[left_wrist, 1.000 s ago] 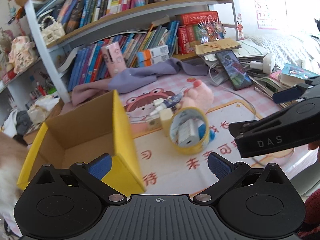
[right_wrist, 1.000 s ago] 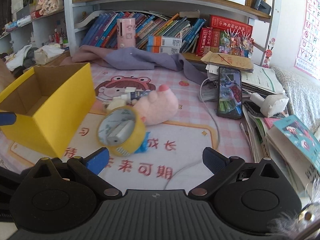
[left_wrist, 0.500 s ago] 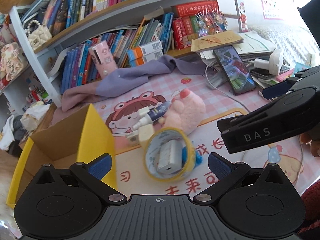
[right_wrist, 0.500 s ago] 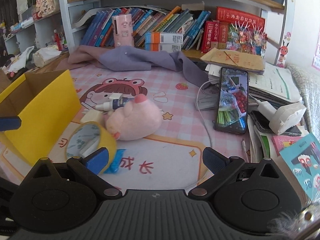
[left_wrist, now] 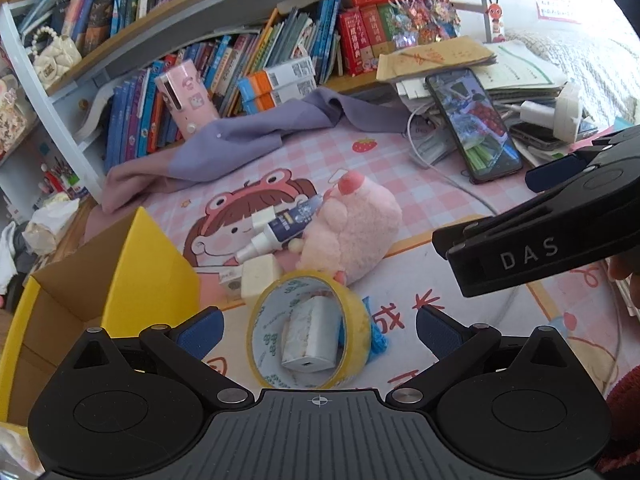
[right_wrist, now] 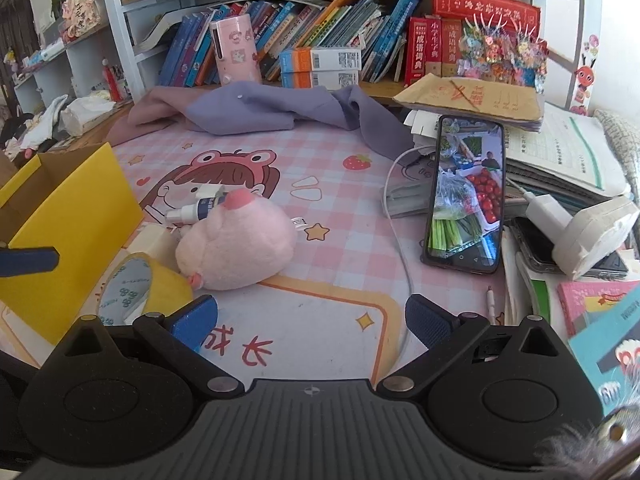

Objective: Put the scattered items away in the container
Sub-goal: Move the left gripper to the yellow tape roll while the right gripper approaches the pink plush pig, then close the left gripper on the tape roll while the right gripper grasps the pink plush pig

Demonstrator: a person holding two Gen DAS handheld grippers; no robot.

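Note:
A yellow cardboard box [left_wrist: 120,276] [right_wrist: 68,216] stands open on the left of the pink desk mat. Right of it lie a yellow tape roll [left_wrist: 352,320] [right_wrist: 160,288] with a white charger block [left_wrist: 310,340] inside it, a pink plush pig [left_wrist: 356,232] [right_wrist: 240,244], a small blue-and-white bottle [left_wrist: 280,228] [right_wrist: 196,210] and a cream eraser block [left_wrist: 260,276]. My left gripper [left_wrist: 318,326] is open, its fingers either side of the tape roll. My right gripper [right_wrist: 310,316] is open and empty over the mat, right of the pig; it also shows in the left wrist view [left_wrist: 540,240].
A phone [right_wrist: 466,196] with a white cable lies at the right beside stacked papers, a white charger [right_wrist: 592,232] and books. A purple cloth [right_wrist: 280,108] lies along the back under the bookshelf. A pink cup [right_wrist: 236,50] stands behind it.
My left gripper has swung right from over the box and now frames the tape roll. My right gripper has moved right and forward, so the tape roll has slid to its left edge.

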